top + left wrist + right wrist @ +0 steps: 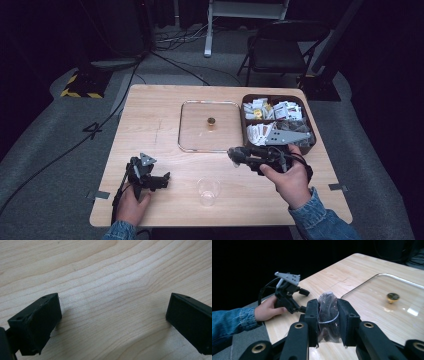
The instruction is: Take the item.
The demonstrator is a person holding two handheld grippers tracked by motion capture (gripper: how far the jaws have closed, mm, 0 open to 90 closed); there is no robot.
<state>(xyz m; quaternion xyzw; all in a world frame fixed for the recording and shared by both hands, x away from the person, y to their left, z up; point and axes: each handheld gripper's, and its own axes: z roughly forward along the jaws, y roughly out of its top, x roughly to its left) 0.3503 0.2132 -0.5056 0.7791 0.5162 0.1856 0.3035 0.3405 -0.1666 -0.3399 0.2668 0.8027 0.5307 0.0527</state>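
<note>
My right gripper hovers over the table's middle right, pointing left, just in front of the glass lid. It is shut on a small clear packet with dark contents, pinched upright between the jaws. A clear plastic cup stands near the front edge, below and left of that gripper. My left gripper rests low at the front left with its jaws wide apart over bare wood, nothing between them.
The glass lid lies flat mid-table with a gold knob on top. A brown box holding several white packets sits at the back right. A folding chair and cables are on the floor beyond the table.
</note>
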